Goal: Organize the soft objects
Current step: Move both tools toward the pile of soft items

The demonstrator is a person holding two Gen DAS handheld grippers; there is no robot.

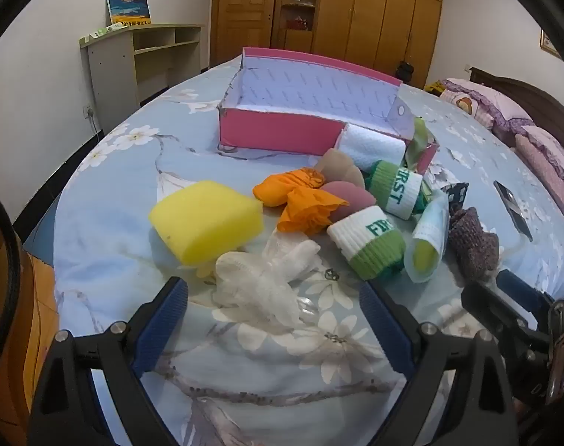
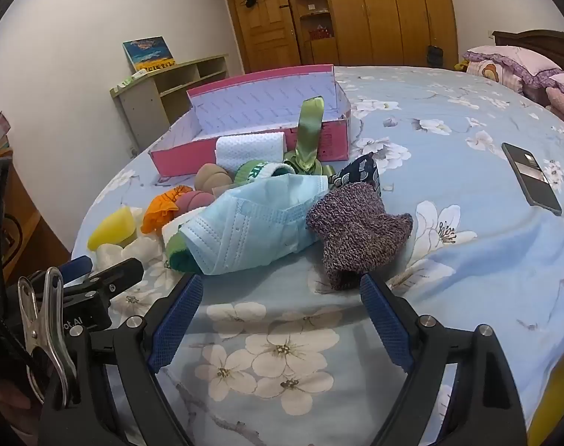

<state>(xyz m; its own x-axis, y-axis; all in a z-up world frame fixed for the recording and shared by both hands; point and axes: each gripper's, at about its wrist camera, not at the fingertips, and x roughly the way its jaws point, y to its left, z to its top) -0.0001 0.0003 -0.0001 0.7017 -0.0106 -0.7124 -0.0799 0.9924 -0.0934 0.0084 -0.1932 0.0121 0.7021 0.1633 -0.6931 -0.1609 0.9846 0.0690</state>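
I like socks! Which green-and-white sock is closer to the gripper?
The sock with the white cuff facing left, beside the white mesh glove. The other sock lies farther back, near the pink box.

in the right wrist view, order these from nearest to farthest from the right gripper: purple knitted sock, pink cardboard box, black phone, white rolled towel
From the right gripper:
1. Purple knitted sock, just ahead of the right fingertip.
2. Black phone, far right on the floral bedsheet.
3. White rolled towel, against the box front.
4. Pink cardboard box, behind the pile.

I face white walls, a wooden wardrobe (image 1: 378, 11) and door (image 1: 245, 11), a pale shelf unit (image 1: 141, 55), pink pillows (image 2: 505, 63), and my floral blue bed (image 2: 449, 119).
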